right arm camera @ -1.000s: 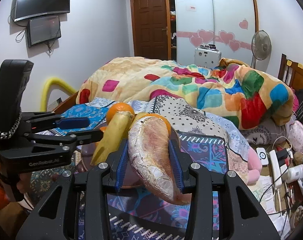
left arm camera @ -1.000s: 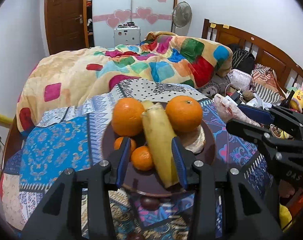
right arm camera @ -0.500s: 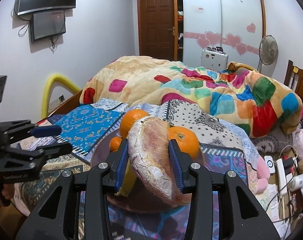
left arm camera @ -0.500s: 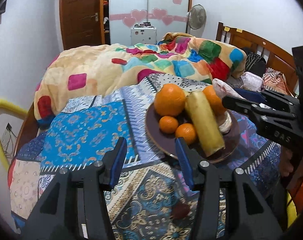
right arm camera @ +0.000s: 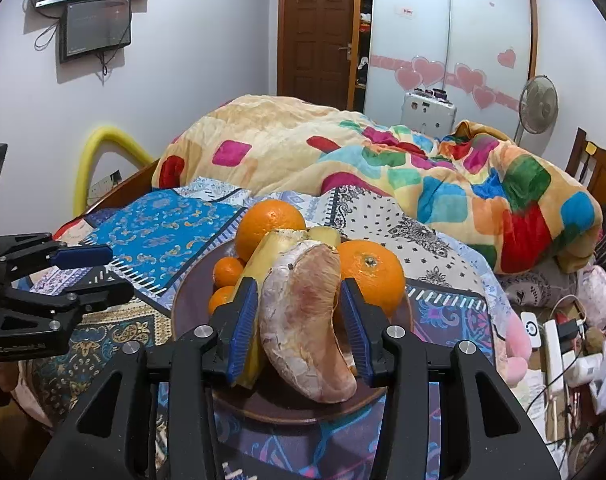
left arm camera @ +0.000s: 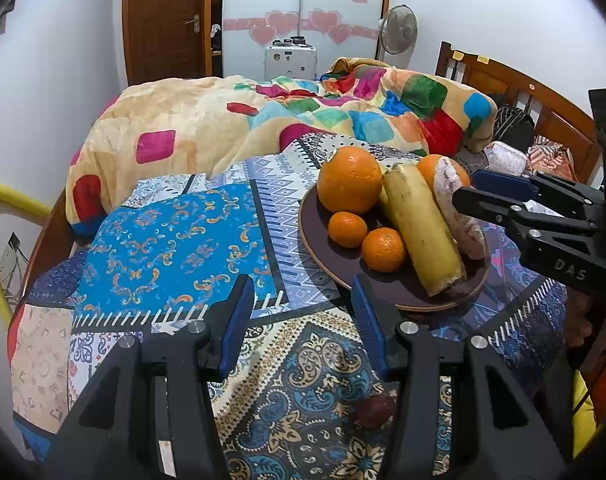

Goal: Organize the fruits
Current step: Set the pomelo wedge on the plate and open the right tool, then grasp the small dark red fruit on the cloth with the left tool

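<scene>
The right gripper [right arm camera: 299,316] pinches a pale, papery pomelo wedge [right arm camera: 307,320], pink-tinged and curved, over the near edge of the brown plate [left arm camera: 323,252]. The left gripper [left arm camera: 301,316] hangs spread, holding nothing, beside the plate.

White walls, brown door [left arm camera: 165,20], heart-decorated wardrobe [left arm camera: 303,12], wooden bed [left arm camera: 519,84] under patchwork covers
</scene>
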A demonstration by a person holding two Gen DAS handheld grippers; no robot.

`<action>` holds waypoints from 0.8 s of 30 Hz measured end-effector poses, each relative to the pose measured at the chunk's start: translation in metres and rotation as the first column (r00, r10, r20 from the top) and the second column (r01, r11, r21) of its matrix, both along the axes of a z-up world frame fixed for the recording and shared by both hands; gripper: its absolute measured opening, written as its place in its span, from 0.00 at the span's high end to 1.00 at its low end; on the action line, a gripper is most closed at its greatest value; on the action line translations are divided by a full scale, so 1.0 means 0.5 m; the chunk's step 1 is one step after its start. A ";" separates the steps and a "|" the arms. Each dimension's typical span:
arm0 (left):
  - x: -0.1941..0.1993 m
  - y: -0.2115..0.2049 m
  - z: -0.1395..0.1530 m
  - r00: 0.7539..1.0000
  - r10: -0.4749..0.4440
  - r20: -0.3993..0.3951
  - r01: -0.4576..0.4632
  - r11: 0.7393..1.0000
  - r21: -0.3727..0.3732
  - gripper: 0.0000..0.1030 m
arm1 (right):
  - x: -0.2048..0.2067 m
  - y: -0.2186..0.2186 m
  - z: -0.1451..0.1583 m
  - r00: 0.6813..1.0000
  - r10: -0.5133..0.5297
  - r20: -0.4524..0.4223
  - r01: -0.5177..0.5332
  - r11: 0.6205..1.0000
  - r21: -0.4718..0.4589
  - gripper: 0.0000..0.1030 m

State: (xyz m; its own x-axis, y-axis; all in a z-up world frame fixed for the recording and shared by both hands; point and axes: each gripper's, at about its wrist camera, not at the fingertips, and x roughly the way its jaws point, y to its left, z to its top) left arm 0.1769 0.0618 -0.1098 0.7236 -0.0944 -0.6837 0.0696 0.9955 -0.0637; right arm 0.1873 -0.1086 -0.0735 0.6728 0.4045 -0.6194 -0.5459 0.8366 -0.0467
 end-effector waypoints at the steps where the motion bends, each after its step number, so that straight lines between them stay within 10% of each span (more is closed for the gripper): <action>1: -0.005 -0.002 0.002 1.000 -0.002 0.001 0.002 1.000 0.001 0.51 | -0.006 -0.001 0.004 1.000 0.004 0.001 -0.004 1.000 0.003 0.61; 24: -0.107 -0.068 -0.069 0.993 -0.038 -0.109 0.034 0.999 -0.034 0.51 | -0.154 -0.049 -0.024 0.999 0.025 -0.020 -0.025 1.000 0.006 0.51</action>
